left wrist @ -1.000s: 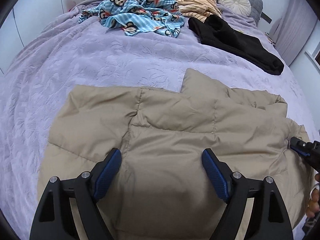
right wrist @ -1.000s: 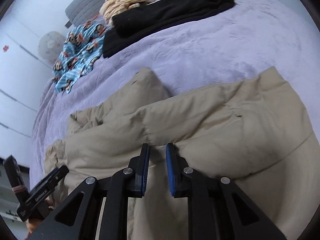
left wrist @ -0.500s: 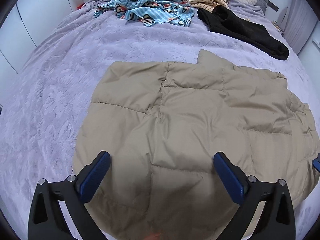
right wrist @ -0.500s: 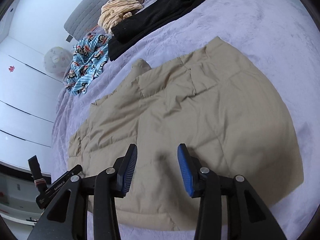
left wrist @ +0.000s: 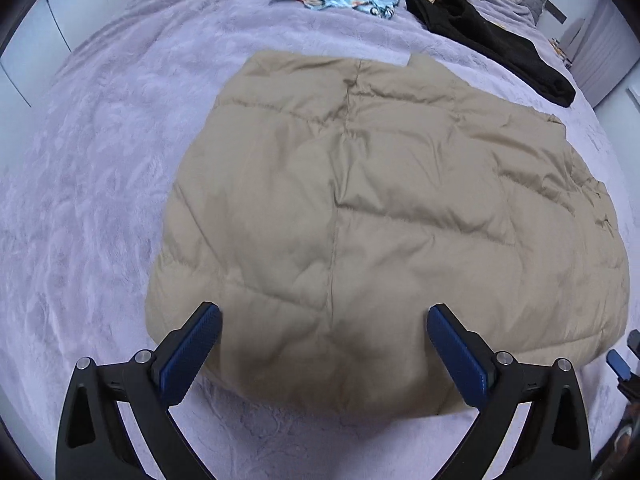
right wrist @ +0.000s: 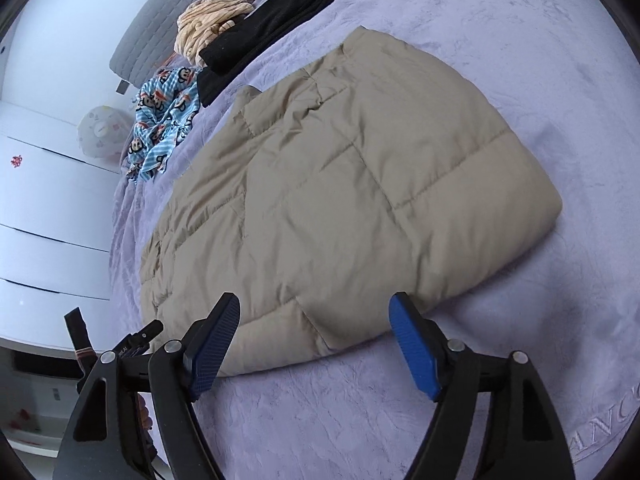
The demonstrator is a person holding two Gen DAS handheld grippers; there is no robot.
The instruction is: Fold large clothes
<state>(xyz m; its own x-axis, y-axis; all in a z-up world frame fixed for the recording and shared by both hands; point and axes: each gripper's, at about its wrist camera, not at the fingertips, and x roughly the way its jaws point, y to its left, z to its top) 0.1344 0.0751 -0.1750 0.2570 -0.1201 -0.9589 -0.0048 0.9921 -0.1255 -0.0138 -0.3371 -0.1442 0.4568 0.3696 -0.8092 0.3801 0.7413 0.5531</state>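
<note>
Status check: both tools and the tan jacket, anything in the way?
Left tool open, empty. Right tool just opening, empty. Tan jacket folded on the bed, nothing on it.

Striped beige garment [right wrist: 212,28] partly hidden under black garment [right wrist: 276,20]. Right gripper [left wrist: 622,364] cut off by left wrist view's edge. Bedspread lettering [right wrist: 600,428] cropped, unreadable.

Raised letters "ANC" show on the lilac bedspread [right wrist: 600,426] at about four o'clock in the right wrist view, cut off by the edge; other markings are too small to read.
</note>
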